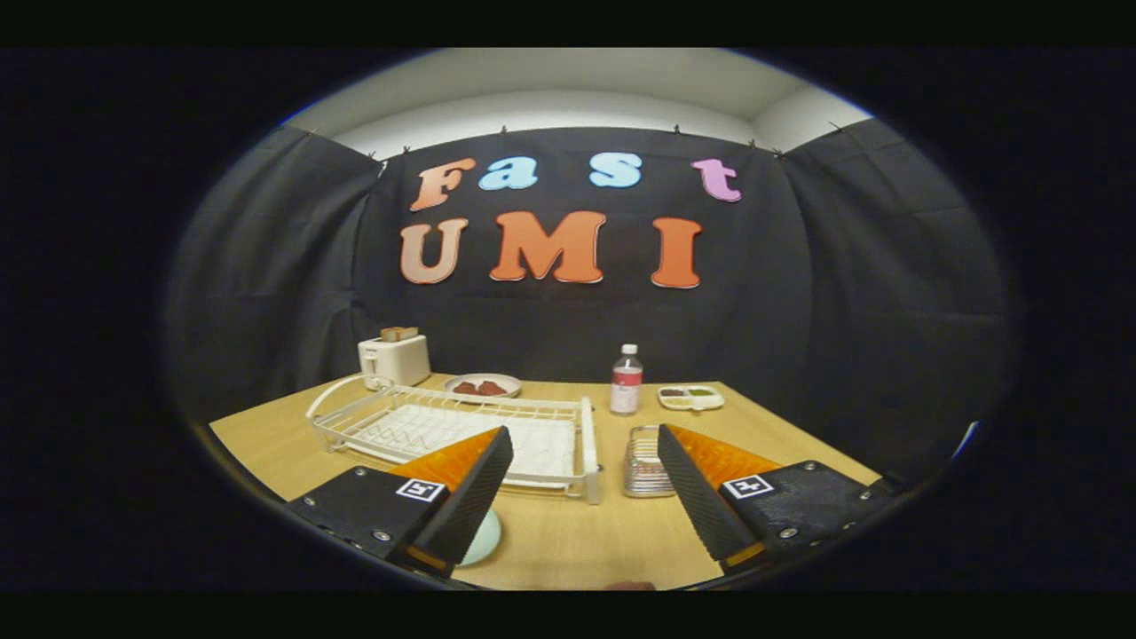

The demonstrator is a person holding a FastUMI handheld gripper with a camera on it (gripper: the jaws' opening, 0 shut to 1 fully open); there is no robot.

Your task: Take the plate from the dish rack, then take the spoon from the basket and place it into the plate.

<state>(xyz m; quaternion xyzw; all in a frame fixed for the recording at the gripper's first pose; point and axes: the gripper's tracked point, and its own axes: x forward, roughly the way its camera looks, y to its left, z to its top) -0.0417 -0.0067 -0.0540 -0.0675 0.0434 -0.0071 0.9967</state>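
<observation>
My gripper (586, 470) is open, its two black fingers spread wide above the wooden table with nothing between them. A pale green plate (484, 539) lies flat on the table, mostly hidden under my left finger (470, 497). The white wire dish rack (461, 430) sits just beyond the left finger, and I see no dishes standing in it. A small metal wire basket (645, 461) stands right of the rack, partly covered by my right finger (701, 497). I cannot make out the spoon in it.
A white toaster (395, 358) stands at the table's back left. Behind the rack lies a plate with red food (482, 385). A plastic bottle (626, 380) and a small divided dish (690, 397) sit at the back right. Black cloth walls enclose the table.
</observation>
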